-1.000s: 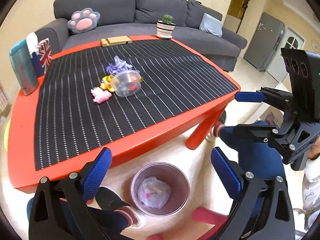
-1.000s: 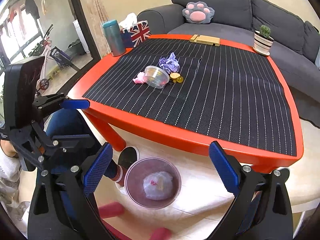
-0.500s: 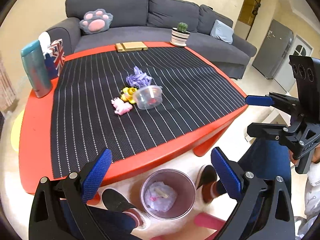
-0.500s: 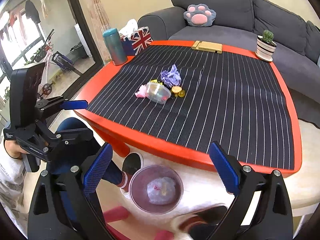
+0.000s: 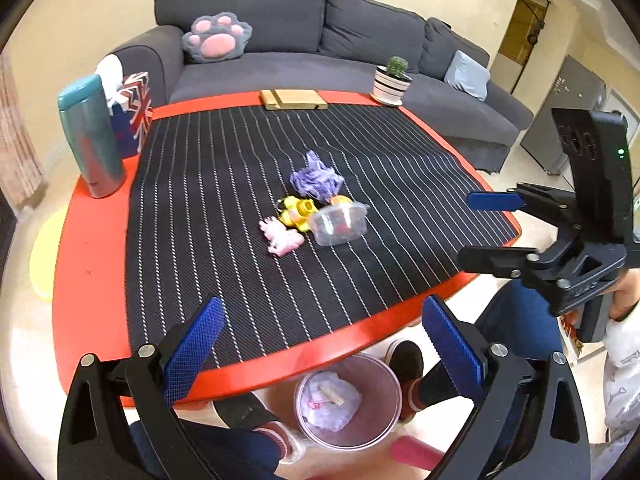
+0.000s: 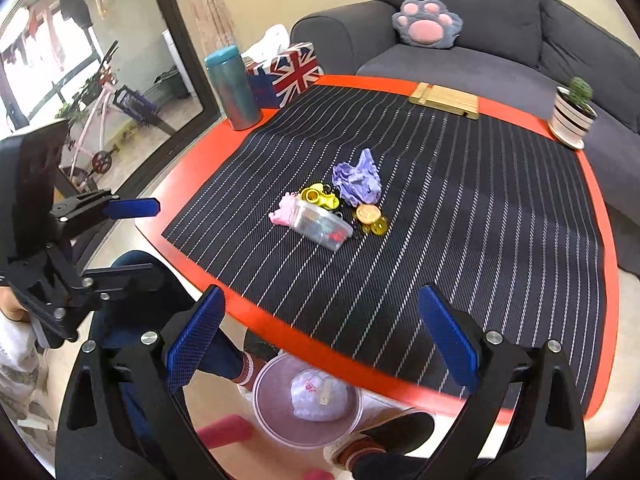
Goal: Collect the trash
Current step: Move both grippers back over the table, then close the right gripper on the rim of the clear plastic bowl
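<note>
While both hand-held grippers hover with jaws spread wide and empty, the left gripper [image 5: 320,344] and right gripper [image 6: 320,340] face a red table [image 5: 92,240] draped in a black pinstriped mat [image 5: 224,200]. At twelve o'clock of each lies a crumpled purple paper wad [image 5: 316,178], touching a clear plastic tub [image 5: 340,224]. Below, at six o'clock, stands a translucent round wastebin [image 5: 374,426] holding white scraps.

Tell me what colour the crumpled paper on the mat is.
Purple crumpled paper, clearest in the right wrist view.

Grey sofa [image 5: 320,52], red table [image 5: 92,240], cream walls [image 5: 100,4]; glass door [image 6: 80,60]
</note>
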{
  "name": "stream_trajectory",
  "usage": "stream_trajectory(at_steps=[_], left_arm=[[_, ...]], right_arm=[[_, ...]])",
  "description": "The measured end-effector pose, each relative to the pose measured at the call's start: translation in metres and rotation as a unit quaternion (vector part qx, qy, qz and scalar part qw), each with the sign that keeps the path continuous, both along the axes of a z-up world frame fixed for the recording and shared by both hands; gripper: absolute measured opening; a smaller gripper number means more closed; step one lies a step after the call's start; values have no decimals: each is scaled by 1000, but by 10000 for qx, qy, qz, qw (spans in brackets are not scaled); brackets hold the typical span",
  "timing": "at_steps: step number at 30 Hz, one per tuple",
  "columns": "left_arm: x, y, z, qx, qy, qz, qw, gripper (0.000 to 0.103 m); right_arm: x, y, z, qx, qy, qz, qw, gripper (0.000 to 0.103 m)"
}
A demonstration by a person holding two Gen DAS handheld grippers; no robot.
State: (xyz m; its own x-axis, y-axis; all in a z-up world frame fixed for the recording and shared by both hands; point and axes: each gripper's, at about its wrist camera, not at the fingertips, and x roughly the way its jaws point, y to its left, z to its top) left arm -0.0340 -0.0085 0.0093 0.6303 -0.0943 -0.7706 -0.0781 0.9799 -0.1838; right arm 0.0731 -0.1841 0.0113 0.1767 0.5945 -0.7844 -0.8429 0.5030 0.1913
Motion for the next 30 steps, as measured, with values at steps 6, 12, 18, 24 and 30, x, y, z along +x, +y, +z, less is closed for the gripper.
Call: stream_trajectory(at_steps=[6,12,18,24,30], left_arm=[[11,15,0,-59,24,111,9999,95],[20,25,-7,-132,114,177,9997,95],[24,33,-14,-205,180,225,9994,95],[26,42,-18,-319,210,280,9989,95],[28,45,-22,-417,233,281,9985,95]], right_arm=[[13,34,-10,-336,-162,362,9986,95],[23,62,-26,-608,-283,753,9949,95],[28,85,-42,-886,-403,1038,9898,92],[34,97,-54,-1015,-437,1115,9876,79],[36,101,-57,-1048,-450,1176,9865,64]])
